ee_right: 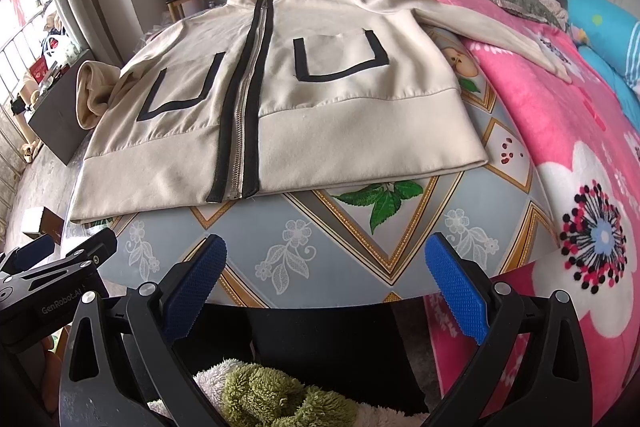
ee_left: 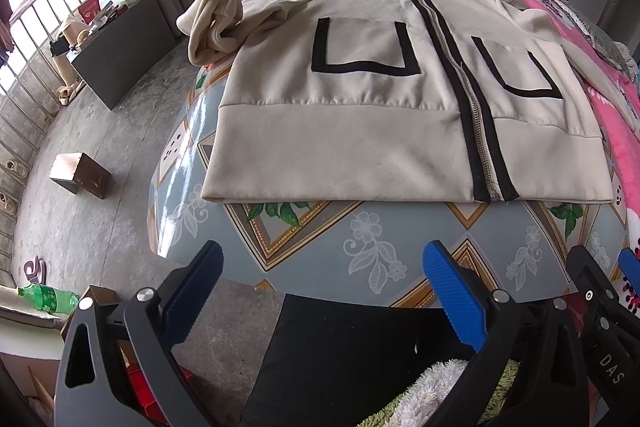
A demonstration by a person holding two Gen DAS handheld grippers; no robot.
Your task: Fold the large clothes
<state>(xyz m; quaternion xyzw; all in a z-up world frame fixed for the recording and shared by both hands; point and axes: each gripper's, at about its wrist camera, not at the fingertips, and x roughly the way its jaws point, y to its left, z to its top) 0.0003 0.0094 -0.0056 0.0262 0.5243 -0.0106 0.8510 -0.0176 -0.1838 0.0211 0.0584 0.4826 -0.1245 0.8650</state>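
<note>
Cream fleece, trimmed in black: the jacket (ee_left: 360,99) lies front-up and zipped on the tabletop (ee_left: 360,251), its hem toward both claws and its collar at the far edge, so its long axis runs straight away from them. The left claw (ee_left: 324,291) hangs spread wide and empty over the near rim of the tabletop, well short of the hem; the right claw (ee_right: 326,287) is likewise spread and empty, just beside the left one. The zipper (ee_right: 244,99) runs down the middle of the jacket. On the left side, one sleeve (ee_left: 216,23) is bunched and droops off the tabletop edge; on the right, the other sleeve (ee_right: 492,27) stretches out flat onto the pink blanket (ee_right: 560,131). No fold looks begun. Judging by position, each claw is nearer its own hem corner and sleeve, the left one likely to gather the crumpled sleeve first.
</note>
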